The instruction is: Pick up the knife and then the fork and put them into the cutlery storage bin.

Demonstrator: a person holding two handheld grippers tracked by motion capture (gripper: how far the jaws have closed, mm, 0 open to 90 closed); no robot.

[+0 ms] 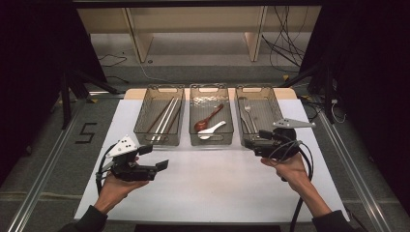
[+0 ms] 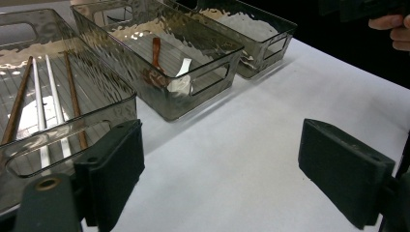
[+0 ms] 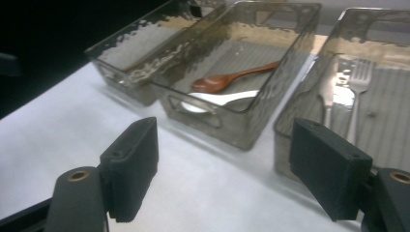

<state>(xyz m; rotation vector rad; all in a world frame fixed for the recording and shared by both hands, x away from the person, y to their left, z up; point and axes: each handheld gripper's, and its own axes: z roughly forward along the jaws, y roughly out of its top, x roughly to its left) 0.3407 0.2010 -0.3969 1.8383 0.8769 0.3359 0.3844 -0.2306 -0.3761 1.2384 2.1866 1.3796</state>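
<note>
- Left gripper (image 1: 162,165): held low over the near left of the white table (image 1: 203,193), jaws apart with nothing between them; in the left gripper view bare table surface shows between the two black pads.
- Right gripper (image 1: 252,143): held at the near end of the right bin (image 1: 278,108), jaws spread wide and empty; in the right gripper view its pads frame the gap between the middle and right bins.
- Open room: the whole near half of the table, between the two hands and out to its front edge, carries no loose cutlery; judged free for either hand to move.
- Left bin (image 1: 146,108): clear smoky plastic, holds chopsticks (image 1: 165,117), brown and pale, lying lengthwise.
- Middle bin (image 1: 192,111): holds a brown wooden spoon (image 1: 207,119) and a white spoon (image 1: 212,129), touching near their bowls.
- Right bin: holds a metal fork (image 3: 358,82) and further metal pieces beside it, too dim to name.
- Progress, as judged: cutlery already lies sorted by kind in the three bins and nothing waits on the table; sorting appears finished or nearly so, with at most a withdrawal of the hands left.
- Edges: the bins stand side by side, narrow gaps between their walls; raised rims and handle cut-outs face the grippers, a snag risk for low approaches. Beyond the bins, the table's far edge, then floor and cables.
</note>
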